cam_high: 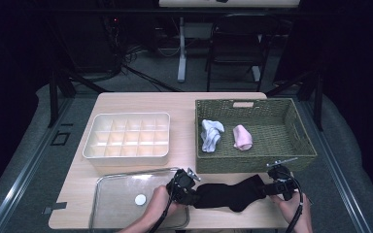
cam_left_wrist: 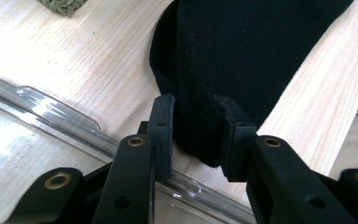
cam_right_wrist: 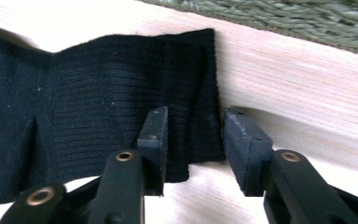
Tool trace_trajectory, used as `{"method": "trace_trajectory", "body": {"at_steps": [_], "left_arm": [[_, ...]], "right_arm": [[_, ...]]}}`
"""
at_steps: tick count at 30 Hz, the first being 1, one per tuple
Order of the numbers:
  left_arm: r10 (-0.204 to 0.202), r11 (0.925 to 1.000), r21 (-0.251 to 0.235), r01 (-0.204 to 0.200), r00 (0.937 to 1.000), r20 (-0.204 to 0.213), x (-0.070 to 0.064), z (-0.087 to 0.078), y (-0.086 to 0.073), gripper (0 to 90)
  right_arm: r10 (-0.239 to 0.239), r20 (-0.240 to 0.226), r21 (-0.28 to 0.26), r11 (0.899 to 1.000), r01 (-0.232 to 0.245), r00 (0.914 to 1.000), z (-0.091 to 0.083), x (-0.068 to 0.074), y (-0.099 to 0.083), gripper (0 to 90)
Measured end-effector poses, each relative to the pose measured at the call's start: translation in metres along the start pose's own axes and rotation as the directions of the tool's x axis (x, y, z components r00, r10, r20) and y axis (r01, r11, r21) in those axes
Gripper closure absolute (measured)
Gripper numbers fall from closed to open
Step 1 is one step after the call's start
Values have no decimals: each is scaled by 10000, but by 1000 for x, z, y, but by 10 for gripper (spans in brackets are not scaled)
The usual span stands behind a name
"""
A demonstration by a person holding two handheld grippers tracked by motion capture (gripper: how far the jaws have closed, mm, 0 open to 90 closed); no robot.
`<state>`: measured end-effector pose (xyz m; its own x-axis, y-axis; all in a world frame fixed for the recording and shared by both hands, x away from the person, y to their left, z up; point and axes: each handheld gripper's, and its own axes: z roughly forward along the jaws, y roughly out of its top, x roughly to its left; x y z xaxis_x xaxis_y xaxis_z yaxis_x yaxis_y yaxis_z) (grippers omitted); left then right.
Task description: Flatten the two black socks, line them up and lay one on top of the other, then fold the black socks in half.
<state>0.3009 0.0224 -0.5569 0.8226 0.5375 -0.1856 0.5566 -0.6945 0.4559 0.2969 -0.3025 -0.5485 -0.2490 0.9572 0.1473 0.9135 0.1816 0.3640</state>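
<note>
A black sock lies flat on the wooden table near its front edge, stretched left to right. My left gripper stands open at the sock's toe end; in the left gripper view its jaws straddle the rounded toe of the sock. My right gripper is open at the cuff end. In the right gripper view one jaw rests over the ribbed cuff of the sock and the other stands just past the cuff's edge on bare wood.
A green woven basket behind the sock holds a white sock and a pink sock. A cream divided tray sits at the left. A clear glass dish with a white knob lies front left.
</note>
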Motion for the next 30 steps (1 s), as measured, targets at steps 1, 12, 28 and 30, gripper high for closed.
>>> {"method": "trace_trajectory", "body": {"at_steps": [1, 12, 28, 30], "left_arm": [[34, 10000, -18, -34, 10000, -31, 0, 0, 0, 714], [-53, 10000, -28, 54, 9994, 348, 3, 0, -1, 775], [-300, 9995, -79, 305, 9977, 605, 7, 0, 0, 780], [-301, 9995, -101, 308, 9978, 588, 7, 0, 0, 780]], "right_arm": [[-88, -14, 180, 9998, 88, 10000, -1, 0, 1, 652], [123, -474, 255, 9996, -111, 9988, -7, -4, 1, 803], [-590, -716, -727, 9959, 537, 9957, -48, 22, 2, 803], [-678, -808, -795, 9949, 613, 9944, -50, 25, 2, 803]]}}
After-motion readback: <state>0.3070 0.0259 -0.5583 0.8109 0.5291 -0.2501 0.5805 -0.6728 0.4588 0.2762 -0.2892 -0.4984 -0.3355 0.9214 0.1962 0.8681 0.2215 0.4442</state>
